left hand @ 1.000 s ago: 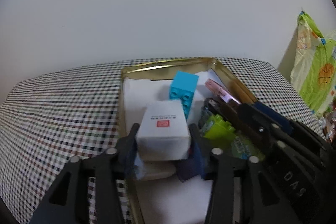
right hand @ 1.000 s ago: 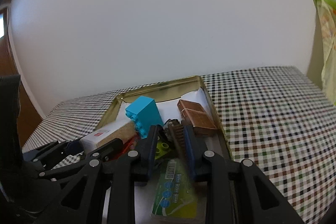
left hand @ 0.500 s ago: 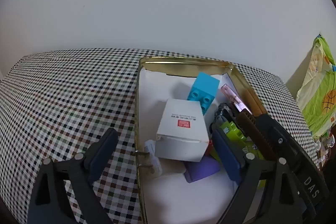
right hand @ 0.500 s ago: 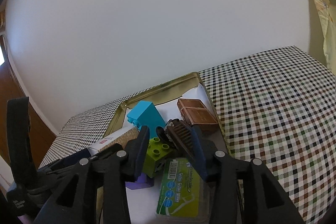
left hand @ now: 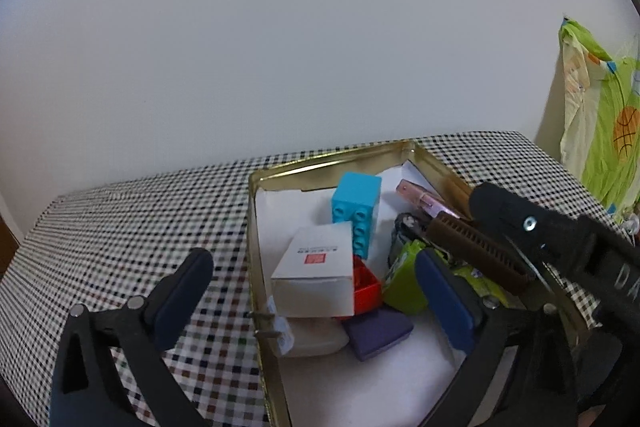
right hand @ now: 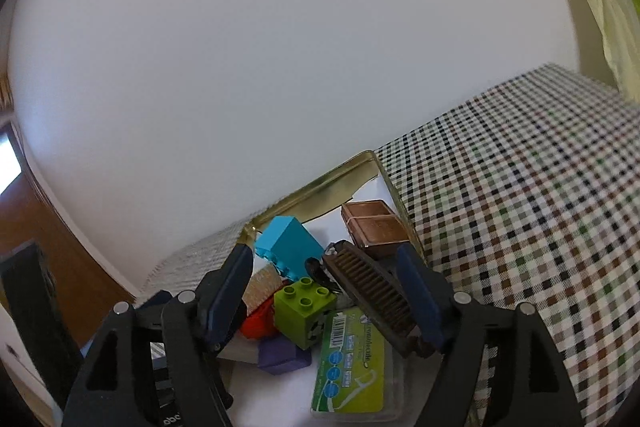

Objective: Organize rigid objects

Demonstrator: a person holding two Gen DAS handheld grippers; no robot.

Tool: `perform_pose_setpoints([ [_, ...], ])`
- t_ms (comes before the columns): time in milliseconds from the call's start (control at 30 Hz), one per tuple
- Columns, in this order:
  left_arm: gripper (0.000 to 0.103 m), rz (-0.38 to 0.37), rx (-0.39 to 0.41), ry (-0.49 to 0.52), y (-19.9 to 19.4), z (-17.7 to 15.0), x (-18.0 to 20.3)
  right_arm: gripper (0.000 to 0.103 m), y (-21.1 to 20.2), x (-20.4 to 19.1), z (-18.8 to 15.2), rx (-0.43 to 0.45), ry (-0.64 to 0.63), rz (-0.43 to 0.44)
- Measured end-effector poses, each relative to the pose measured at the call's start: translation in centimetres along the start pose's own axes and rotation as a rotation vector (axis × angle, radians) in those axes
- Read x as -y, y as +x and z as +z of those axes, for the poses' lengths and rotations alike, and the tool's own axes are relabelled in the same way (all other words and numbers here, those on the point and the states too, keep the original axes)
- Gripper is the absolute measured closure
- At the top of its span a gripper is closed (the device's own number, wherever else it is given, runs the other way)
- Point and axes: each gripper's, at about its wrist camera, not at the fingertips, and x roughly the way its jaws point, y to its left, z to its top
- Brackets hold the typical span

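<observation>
The left gripper gapes wide around the white box at frame centre. The right gripper, also wide, has a brown comb leaning against its right finger inside the gold tin.

Gold tin on checked cloth holds turquoise brick, white box.

Left gripper and right gripper both gape wide.
</observation>
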Motion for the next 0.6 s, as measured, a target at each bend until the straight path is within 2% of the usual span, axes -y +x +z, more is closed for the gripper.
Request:
perform_pose_setpoints([
  [100,0.001,-0.006,-0.001,-0.027,0.2,0.2,-1.0,0.027,0.1,0.0,-0.1,-0.002,0.021,0.023],
  [367,0.001,0.003,0.031,-0.015,0.5,0.2,-2.0,0.027,-0.2,-2.7,-1.0,0.017,-0.121,0.006],
  [500,0.001,0.001,0.064,0.02,0.5,0.2,-2.3,0.027,-1.3,-3.4,-1.4,0.06,-0.178,-0.051],
  [600,0.001,-0.035,0.098,-0.011,-0.2,0.0,-3.0,0.027,-2.3,-4.3,-2.0,0.116,-0.255,-0.134],
])
